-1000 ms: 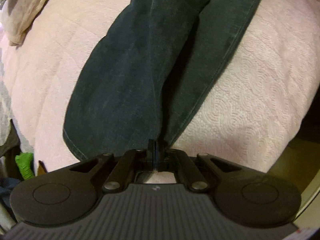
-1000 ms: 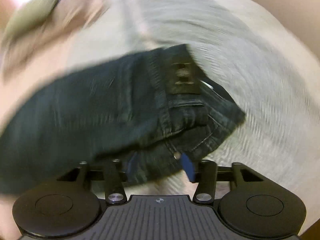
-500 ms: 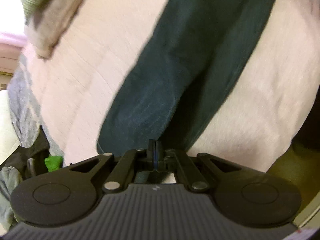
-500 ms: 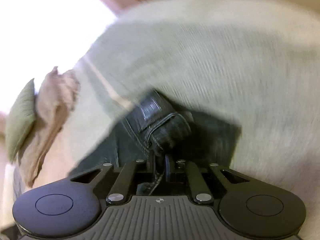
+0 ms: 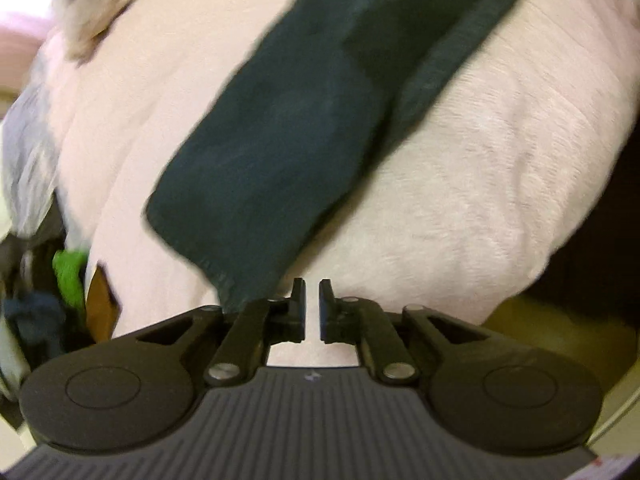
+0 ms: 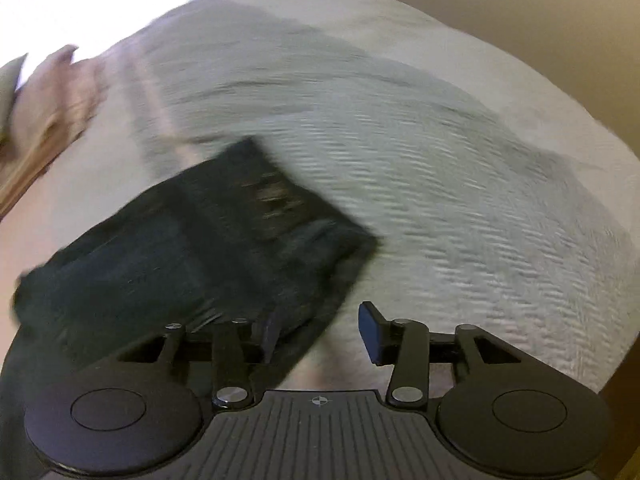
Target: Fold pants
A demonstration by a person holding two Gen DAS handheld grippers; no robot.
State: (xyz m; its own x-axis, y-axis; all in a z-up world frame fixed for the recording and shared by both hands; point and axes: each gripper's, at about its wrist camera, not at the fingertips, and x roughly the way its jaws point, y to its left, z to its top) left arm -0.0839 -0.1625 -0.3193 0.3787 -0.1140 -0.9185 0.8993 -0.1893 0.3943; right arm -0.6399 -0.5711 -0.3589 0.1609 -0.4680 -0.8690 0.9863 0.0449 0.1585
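Note:
Dark blue jeans (image 5: 288, 132) lie with their legs stretched diagonally across a pale quilted bed (image 5: 500, 168). The leg hem (image 5: 224, 276) rests just left of my left gripper (image 5: 312, 308), whose fingers stand a narrow gap apart with only quilt between them. In the right wrist view the waist end of the jeans (image 6: 224, 240) lies flat on the bed (image 6: 440, 160), a brown patch showing on it. My right gripper (image 6: 320, 332) is wide open at the waist's near corner. Its left finger (image 6: 270, 334) is over the denim edge, its right finger (image 6: 372, 332) over bare quilt.
A beige blanket or pillow (image 5: 100, 12) lies at the bed's far left corner, also visible as the beige pillow (image 6: 48, 100). Clothes, including a green item (image 5: 70, 276), are piled off the bed's left side. The bed edge drops to the floor (image 5: 560, 340) on the right.
Both grippers let go. The left was shut on the leg hem and now has a gap. The right, shut on the waistband half a second ago, is wide open and the waist lies flat.

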